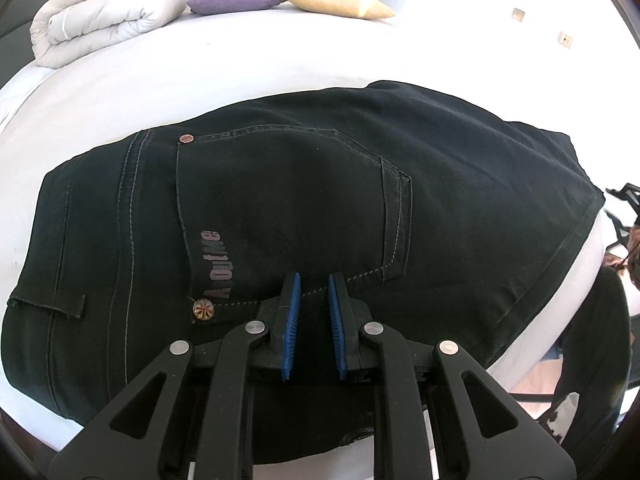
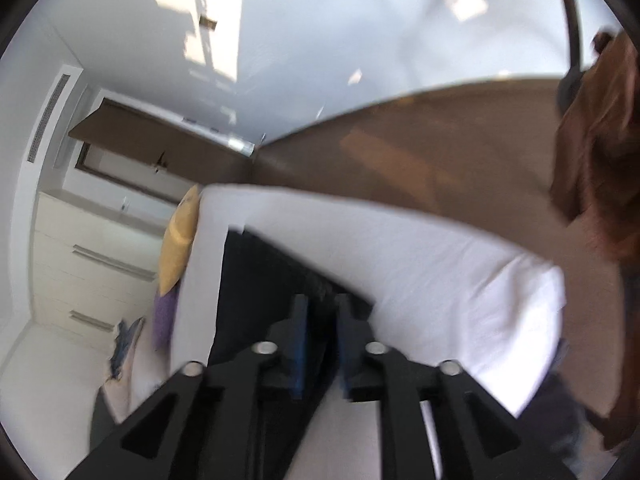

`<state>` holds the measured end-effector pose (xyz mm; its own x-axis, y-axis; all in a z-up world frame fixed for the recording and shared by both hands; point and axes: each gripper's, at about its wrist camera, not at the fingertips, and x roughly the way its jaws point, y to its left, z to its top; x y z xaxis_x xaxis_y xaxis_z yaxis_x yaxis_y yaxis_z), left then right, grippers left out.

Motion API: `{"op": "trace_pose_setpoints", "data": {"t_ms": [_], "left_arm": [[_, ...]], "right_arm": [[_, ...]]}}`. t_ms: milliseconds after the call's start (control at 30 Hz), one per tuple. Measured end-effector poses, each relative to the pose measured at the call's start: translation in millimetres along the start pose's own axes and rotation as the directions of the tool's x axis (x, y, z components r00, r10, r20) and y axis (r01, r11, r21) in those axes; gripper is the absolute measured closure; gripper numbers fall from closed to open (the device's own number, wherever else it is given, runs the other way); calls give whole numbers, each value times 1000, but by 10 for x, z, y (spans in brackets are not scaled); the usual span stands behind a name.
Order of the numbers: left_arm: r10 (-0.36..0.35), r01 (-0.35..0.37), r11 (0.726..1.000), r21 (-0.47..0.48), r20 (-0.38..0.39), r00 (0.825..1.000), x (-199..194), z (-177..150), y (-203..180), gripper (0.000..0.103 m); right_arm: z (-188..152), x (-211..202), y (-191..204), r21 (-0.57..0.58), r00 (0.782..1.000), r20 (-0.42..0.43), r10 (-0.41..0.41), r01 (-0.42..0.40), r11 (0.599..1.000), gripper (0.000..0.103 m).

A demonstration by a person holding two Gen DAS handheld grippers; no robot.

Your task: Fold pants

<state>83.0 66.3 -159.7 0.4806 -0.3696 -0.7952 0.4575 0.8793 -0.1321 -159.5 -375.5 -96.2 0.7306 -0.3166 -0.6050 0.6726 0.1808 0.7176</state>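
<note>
Near the bed's (image 1: 280, 64) front edge, my left gripper (image 1: 314, 284) pins the folded pants (image 1: 320, 184), fingers nearly together; my right gripper (image 2: 322, 304), fingers spread and empty, should smooth next.

Pants (image 1: 304, 208) lay flat on bed (image 1: 248, 68), across near part, waistband and back pocket (image 1: 280, 200) toward left. Folded duvet (image 1: 100, 12) sat on bed at far left. Two cushions (image 1: 288, 0) lay side by side at far edge, right of duvet. Left gripper (image 1: 314, 284) was over near edge of pants, just right of lower pocket button (image 1: 203, 310). Drawer unit (image 2: 88, 264) stood beyond bed.
</note>
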Motion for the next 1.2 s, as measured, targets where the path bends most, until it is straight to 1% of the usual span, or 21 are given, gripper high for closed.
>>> {"op": "trace_pose_setpoints", "data": {"t_ms": [33,67,100,167,200,267,300,333,367,433,467,500,567,600,667,767,967,1033,1100,1133,1200], "left_arm": [[1,-1,1000,-2,4,1000,-1,-8,-1,88],[0,0,1000,-4,9,1000,-7,-18,2,88],[-1,1,1000,-8,13,1000,-12,-26,10,88],[-6,7,1000,-22,23,1000,-48,-60,38,88],[-9,9,1000,-30,28,1000,-55,-70,45,88],[-10,12,999,-35,33,999,-71,-89,56,88],[-11,12,999,-37,35,999,-79,-97,60,88],[-11,12,999,-38,35,999,-85,-101,62,88],[-11,12,999,-37,34,999,-91,-105,65,88],[-14,15,999,-33,33,999,-108,-116,73,88],[-17,18,999,-36,33,999,-91,-102,75,88],[-22,23,999,-39,34,999,-98,-109,90,88],[-33,35,998,-45,36,999,-110,-122,116,88],[-36,37,998,-46,36,999,-113,-127,119,88],[-38,40,998,-46,37,999,-127,-138,136,88],[-39,41,998,-45,38,998,-132,-140,145,88],[-38,40,998,-47,40,998,-98,-114,117,88],[-37,39,998,-46,40,999,-98,-114,115,88],[-34,36,998,-44,39,999,-102,-120,112,88],[-34,36,998,-43,39,999,-99,-118,110,88],[-31,33,999,-38,36,999,-98,-116,98,88]], "right_arm": [[24,-171,8,0,999,48,16,-17,1000,29],[26,-254,59,-26,997,34,63,-62,998,30],[12,-292,117,-52,996,8,85,-84,995,32],[-170,-371,370,-140,984,-100,148,-161,977,40],[-303,-378,498,-173,970,-163,183,-210,962,42],[-633,-339,757,-221,925,-306,227,-301,928,53],[-827,-291,875,-227,894,-377,242,-342,912,54],[-1008,-232,970,-219,861,-442,252,-376,901,59],[-1239,-135,1073,-194,812,-523,261,-411,891,62],[-1574,25,1186,-138,737,-621,265,-436,889,64],[-1757,116,1237,-119,700,-669,251,-434,893,64],[-1881,179,1263,-111,676,-698,235,-427,898,64],[-2097,280,1277,-103,638,-744,199,-404,909,64],[-2155,310,1270,-101,627,-756,188,-395,913,64],[-2234,363,1234,-97,614,-772,161,-365,926,64],[-2287,415,1205,-74,595,-788,159,-347,935,64],[-2380,530,1151,-38,588,-789,175,-332,942,64],[-2362,566,1138,-35,589,-786,187,-345,938,65],[-2368,592,1129,-54,593,-784,181,-356,933,80],[-2378,606,1122,-62,593,-786,175,-358,932,95],[-2396,614,1083,-82,601,-783,160,-355,931,98]]}}
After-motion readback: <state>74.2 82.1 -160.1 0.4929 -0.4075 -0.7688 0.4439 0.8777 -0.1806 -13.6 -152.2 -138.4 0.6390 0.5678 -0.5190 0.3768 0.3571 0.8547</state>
